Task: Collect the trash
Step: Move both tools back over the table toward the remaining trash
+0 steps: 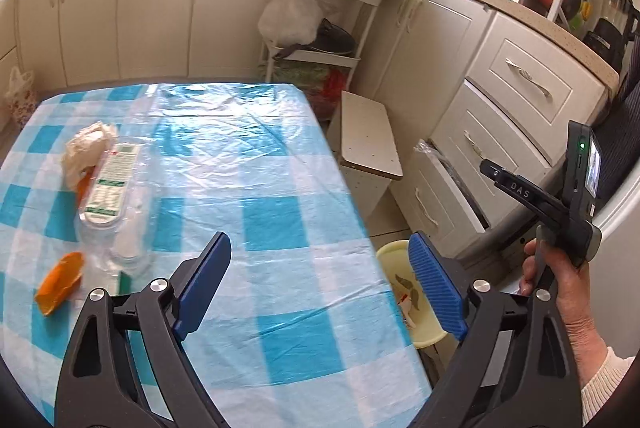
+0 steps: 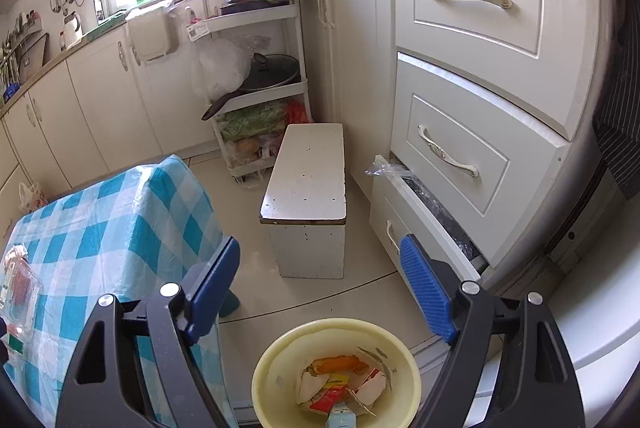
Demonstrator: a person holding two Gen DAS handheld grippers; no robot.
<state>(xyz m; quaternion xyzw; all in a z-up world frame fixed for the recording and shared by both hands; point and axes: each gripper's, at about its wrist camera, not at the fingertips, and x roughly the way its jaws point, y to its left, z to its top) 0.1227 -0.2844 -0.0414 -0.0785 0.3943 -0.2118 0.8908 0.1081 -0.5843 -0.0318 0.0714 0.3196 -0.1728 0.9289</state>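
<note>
Both my grippers empty, fingers spread wide: left gripper (image 1: pixel 320 288), right gripper (image 2: pixel 320 292). Yellow bin (image 2: pixel 272 368), bottom centre, already holds wrappers and peel. Left on the table (image 1: pixel 280 228), left side: orange peel (image 1: pixel 60 282), plastic tray (image 1: pixel 110 184), crumpled paper (image 1: pixel 86 148). Roughly half done.

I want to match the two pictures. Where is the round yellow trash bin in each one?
Left wrist view: the round pale-yellow plastic trash bin sits lower right, on the floor past the table's edge, partly hidden behind the left gripper's blue finger.
Right wrist view: it sits bottom centre, seen from above, with orange peel and wrappers inside.
Shared landmark: the small white wooden stool on the floor by the drawers.
</note>
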